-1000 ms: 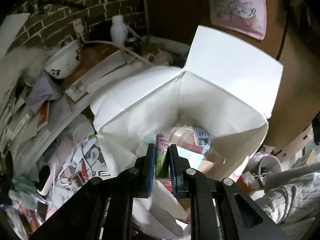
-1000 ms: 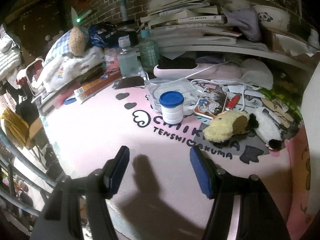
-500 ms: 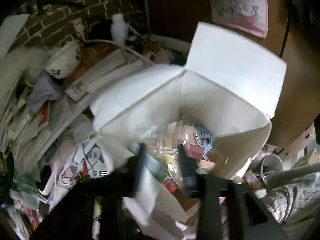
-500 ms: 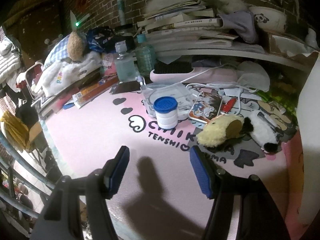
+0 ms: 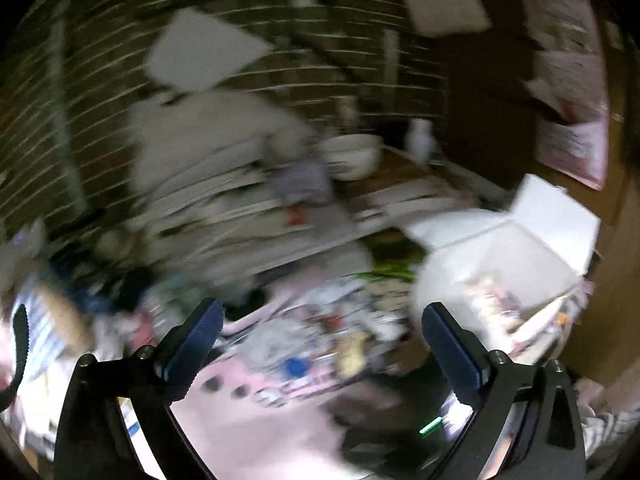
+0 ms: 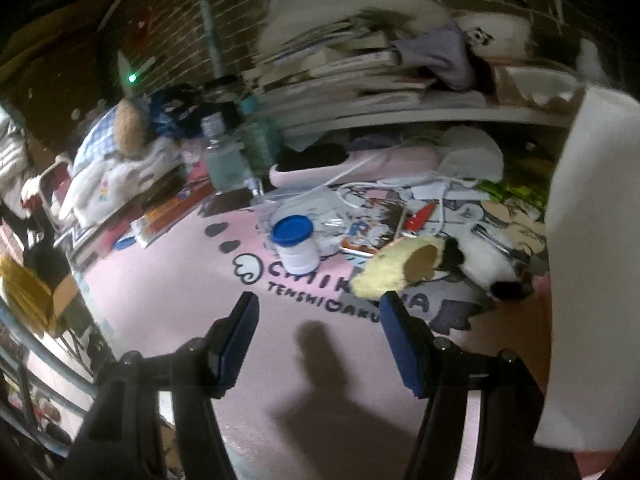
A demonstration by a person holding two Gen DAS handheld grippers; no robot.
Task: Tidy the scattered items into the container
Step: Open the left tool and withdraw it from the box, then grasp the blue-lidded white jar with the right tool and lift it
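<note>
The white cardboard box (image 5: 532, 236) with raised flaps stands at the right of the blurred left wrist view, with packets inside. My left gripper (image 5: 320, 328) hangs left of it over the pink mat (image 5: 248, 424); its jaws are opening wide with nothing between them. In the right wrist view my right gripper (image 6: 316, 320) is half open and empty above the pink mat (image 6: 168, 300). Ahead of it stand a white jar with a blue lid (image 6: 296, 244), a yellow plush toy (image 6: 396, 268), a black-and-white plush toy (image 6: 484, 264) and a picture card (image 6: 376, 228). The box wall (image 6: 592, 240) fills the right edge.
A shelf with stacked books (image 6: 352, 76), a grey cloth (image 6: 444, 60) and a bowl (image 5: 352, 156) runs along the brick wall. Two clear bottles (image 6: 224, 156), a pink case (image 6: 360, 160), white cables and folded clothes (image 6: 108, 176) crowd the mat's far side.
The left gripper let go of the green and pink tube over the box, opened wide and swung left away from the box. The right gripper edged slightly nearer the jar and rolled a little.
</note>
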